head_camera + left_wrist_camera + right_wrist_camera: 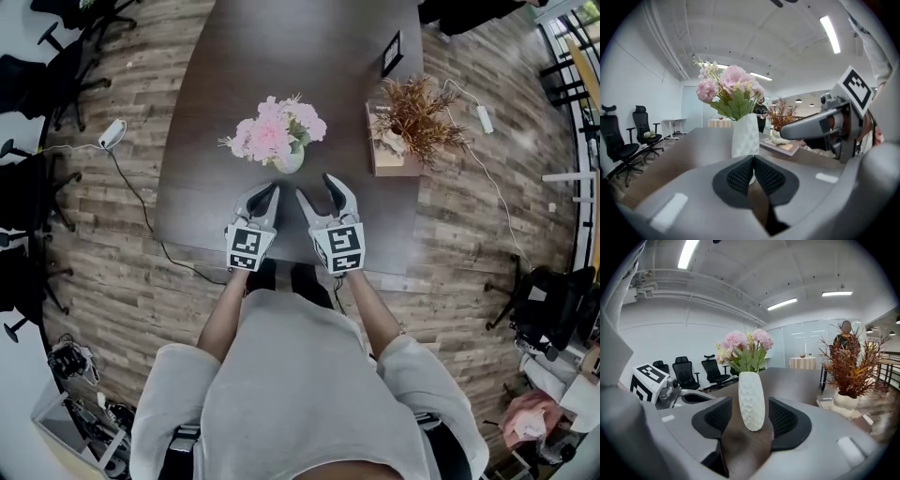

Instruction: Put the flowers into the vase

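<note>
Where a wood-plank floor [122,272] spreads to every side, a long dark brown bench [281,56] runs from near to far through the middle of the head view. At its near end stands a person in a pale grey top [300,394], with both forearms reaching over the bench edge. Black office chairs [37,202] stand on the floor to the left, well apart from the bench.

On the right of the bench, a bunch of dried rust-brown branches [417,117] rises from a cream pot [845,401] set on a flat tan board [389,161]. Left of it, near the bench's middle, the pink flowers [274,129] with green leaves stand upright in the white dimpled vase [289,159], their stems inside its mouth. The vase rests on the bench, just beyond both tools.

The left tool [271,190] sits near and slightly left of the vase. Its grey jaws are pressed together, the black ribbed pads meeting with nothing between them. In the left gripper view the vase [745,136] shows straight ahead, past the tips. The right tool [315,187] lies just beside it on the right, with its jaws spread. In the right gripper view the vase [751,399] appears in the gap between the pads and touches neither.

Far along the bench sits a small black-framed picture [392,53]. A white power strip [485,118] lies on the floor to the right.
</note>
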{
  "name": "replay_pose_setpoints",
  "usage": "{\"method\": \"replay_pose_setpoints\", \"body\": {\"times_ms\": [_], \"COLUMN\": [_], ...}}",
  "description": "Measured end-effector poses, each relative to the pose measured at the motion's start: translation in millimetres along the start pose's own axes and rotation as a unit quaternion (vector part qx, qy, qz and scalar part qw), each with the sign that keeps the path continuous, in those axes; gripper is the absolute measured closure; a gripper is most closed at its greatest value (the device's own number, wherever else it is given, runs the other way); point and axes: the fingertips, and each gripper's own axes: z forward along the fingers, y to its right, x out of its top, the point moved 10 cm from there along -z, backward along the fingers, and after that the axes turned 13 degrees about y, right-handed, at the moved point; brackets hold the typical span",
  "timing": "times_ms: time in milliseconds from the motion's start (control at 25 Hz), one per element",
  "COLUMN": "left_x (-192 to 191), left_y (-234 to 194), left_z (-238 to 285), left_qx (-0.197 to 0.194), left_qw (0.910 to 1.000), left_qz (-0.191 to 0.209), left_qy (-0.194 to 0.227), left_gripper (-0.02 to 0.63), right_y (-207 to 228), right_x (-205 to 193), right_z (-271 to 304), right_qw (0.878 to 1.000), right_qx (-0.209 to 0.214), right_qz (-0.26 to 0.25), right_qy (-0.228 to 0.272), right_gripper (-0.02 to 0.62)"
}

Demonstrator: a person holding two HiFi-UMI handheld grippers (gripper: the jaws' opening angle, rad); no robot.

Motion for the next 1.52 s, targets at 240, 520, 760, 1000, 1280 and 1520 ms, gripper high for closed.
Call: {"method": "replay_pose_setpoints", "body": {"times_ms": [240,520,760,1000,1280,1520], "left_x": [13.5,34.3,43.5,47.9,51.1,50.7], "left_y": [16.8,33.9,42.2,49.0,55.6,71.4], "left_z": [-14.1,-34.0,-75.5,-146.5,-208.4,-245.2], "left_qx": [0.017,-0.012,-0.037,-0.062,-0.062,-0.064], "left_qw": [0.9997,0.9995,0.9984,0.9969,0.9962,0.9955], "left_qz": [0.014,0.024,0.01,0.002,-0.001,-0.009], "left_qy": [0.008,0.018,0.042,0.048,0.06,0.07], "left_gripper": [0.595,0.595,0.595,0.595,0.595,0.595], "right_y": [4.6,-10.7,-56.5,-122.2,-169.3,-198.6], "right_x": [0.7,0.5,1.9,-1.7,-1.8,1.5], "right_z": [-37.3,-80.5,-110.7,-144.0,-175.2,-209.2], "right_qw": [1.0,0.999,0.998,0.995,0.994,0.993], "right_qx": [-0.001,-0.023,-0.036,-0.072,-0.09,-0.097], "right_qz": [0.008,0.027,0.03,0.032,0.023,0.012], "right_qy": [0.016,0.032,0.045,0.058,0.06,0.067], "right_gripper": [0.443,0.577,0.597,0.598,0.598,0.6]}}
